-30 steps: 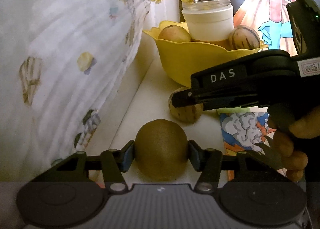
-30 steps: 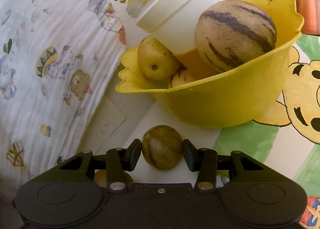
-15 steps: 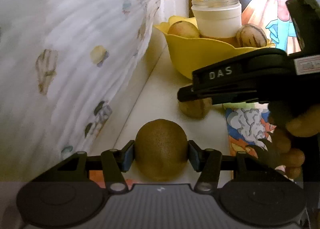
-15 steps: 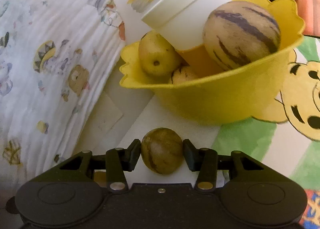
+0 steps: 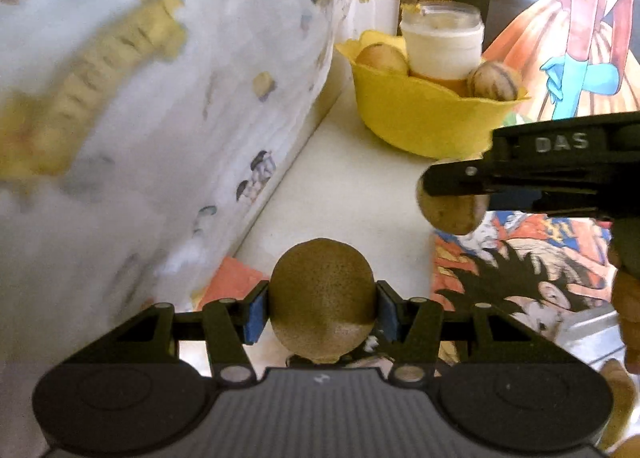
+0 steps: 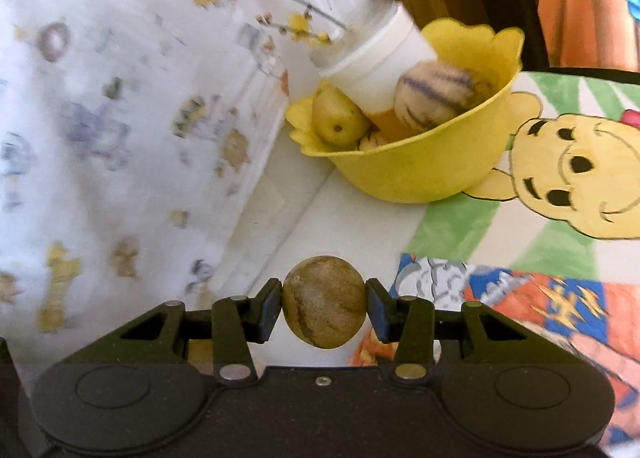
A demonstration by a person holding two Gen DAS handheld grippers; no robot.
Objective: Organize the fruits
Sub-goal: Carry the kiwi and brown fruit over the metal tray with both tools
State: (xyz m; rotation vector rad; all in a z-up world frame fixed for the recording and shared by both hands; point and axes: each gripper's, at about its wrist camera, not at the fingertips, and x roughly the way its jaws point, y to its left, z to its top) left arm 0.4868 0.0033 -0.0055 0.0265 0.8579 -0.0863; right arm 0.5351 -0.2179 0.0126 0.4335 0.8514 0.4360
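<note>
text: "DAS" | on: side of right gripper (image 5: 452, 194) body | raised grey letters on black

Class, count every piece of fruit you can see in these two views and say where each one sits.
5: a kiwi in the left gripper, a striped fruit in the right gripper, three in the bowl. More may hide behind the jar.

My right gripper (image 6: 324, 308) pinches a small striped fruit (image 6: 324, 301) between both pads. Ahead and slightly right: yellow bowl (image 6: 424, 174) holding fruits and a white jar (image 6: 372, 62).
</note>
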